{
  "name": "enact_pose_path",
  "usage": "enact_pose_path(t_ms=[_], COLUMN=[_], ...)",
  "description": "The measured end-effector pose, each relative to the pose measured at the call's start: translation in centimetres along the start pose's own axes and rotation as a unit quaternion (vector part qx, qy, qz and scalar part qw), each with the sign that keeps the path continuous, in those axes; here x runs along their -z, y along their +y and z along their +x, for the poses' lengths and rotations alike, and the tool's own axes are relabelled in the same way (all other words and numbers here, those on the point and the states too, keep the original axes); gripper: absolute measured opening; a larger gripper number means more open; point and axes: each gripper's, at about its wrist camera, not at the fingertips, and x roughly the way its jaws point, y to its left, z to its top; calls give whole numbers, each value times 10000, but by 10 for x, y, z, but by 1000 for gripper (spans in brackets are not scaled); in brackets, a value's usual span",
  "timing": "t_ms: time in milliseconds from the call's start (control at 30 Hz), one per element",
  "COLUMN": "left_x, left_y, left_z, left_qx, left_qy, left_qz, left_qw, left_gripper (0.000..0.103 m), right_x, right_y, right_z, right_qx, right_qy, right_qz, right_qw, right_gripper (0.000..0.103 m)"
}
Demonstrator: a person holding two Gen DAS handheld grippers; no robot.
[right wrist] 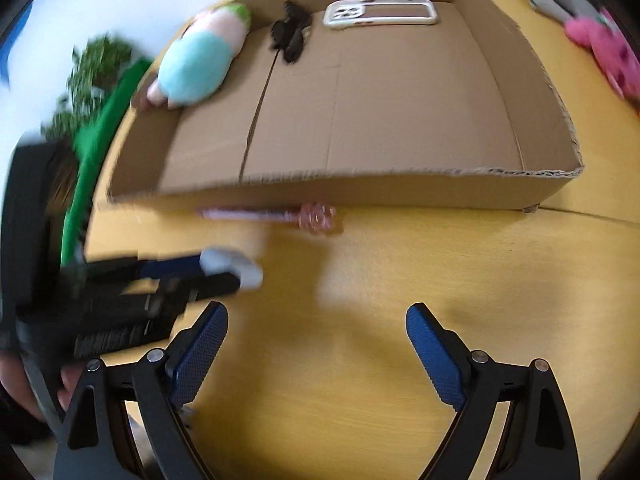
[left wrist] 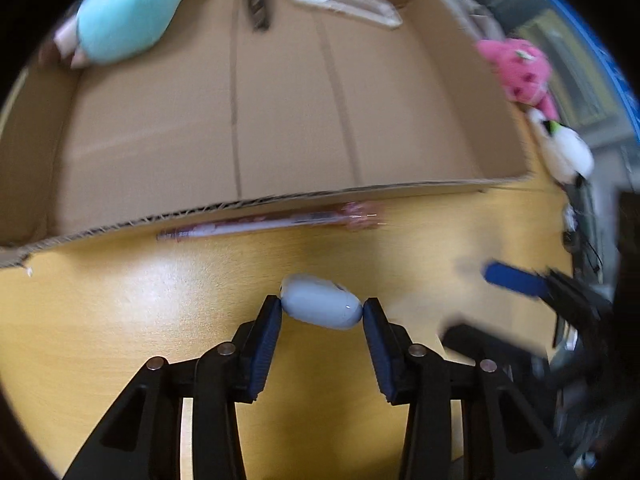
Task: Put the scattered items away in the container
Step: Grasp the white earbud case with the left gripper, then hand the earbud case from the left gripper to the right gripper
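Blue-padded fingers of the left gripper (left wrist: 322,314) pinch a pale blue pebble-shaped case (left wrist: 320,301) at 6 o'clock in the left wrist view, above the yellow table (left wrist: 160,300). Only this view shows the pads touching both ends of the case; the right wrist view shows the same case (right wrist: 234,266) from the side at 9 o'clock, blurred. The right gripper (right wrist: 316,332) has its fingers spread wide with only bare table between them.

Farther out, a pink pen (right wrist: 272,215) lies on the table against the near wall of the cardboard box (right wrist: 360,186). Inside the box, toward 12 o'clock, are a turquoise plush toy (right wrist: 196,64), a black clip (right wrist: 290,34) and a clear phone case (right wrist: 382,12). A pink plush toy (left wrist: 520,70) sits outside at 2 o'clock, with a white plush (left wrist: 568,152) seen only by the left wrist.
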Motion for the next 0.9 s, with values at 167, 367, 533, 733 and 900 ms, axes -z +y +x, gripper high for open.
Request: enact_pose_path(t_ms=[167, 367, 533, 733, 900], left_x=[8, -13, -6, -4, 4], left_y=[-13, -24, -37, -42, -41], left_z=[-11, -22, -33, -35, -42], left_qx=[87, 413, 564, 538, 396], left_qy=[-91, -255, -321, -265, -254], left_qz=[380, 758, 1302, 1709, 2047], left_qw=[9992, 9959, 9894, 9835, 9777], left_gripper=[41, 41, 41, 41, 41], right_x=[-13, -16, -21, -25, -22], right_y=[4, 32, 38, 51, 57], right_z=[0, 12, 27, 30, 28], right_qx=[-742, -1066, -1652, -1924, -1830], right_qy=[-57, 253, 787, 1081, 1163], right_qz=[148, -290, -585, -1143, -1336], right_qw=[9971, 9936, 9814, 9686, 9670], right_gripper=[94, 93, 89, 49, 46])
